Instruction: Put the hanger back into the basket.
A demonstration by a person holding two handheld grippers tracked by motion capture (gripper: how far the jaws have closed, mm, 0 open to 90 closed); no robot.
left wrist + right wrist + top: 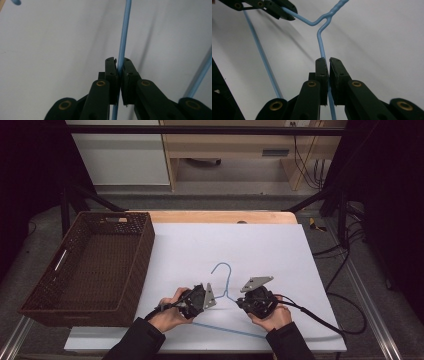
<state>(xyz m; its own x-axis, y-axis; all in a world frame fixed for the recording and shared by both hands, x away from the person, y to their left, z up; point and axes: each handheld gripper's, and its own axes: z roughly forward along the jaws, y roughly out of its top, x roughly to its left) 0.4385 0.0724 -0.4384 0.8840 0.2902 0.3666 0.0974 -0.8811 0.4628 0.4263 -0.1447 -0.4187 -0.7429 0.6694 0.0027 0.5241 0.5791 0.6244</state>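
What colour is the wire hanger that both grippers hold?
Light blue. The hanger shows best in the right gripper view.

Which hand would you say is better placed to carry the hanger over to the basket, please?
Probably the left gripper: it sits nearer the brown woven basket, jaws shut on the light-blue wire hanger. The right gripper grips the far shoulder.

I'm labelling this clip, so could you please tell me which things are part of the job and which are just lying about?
In use:
- blue wire hanger
- left gripper, shut on one shoulder
- right gripper, shut on the other

Lying about:
- brown wicker basket
- white table cover
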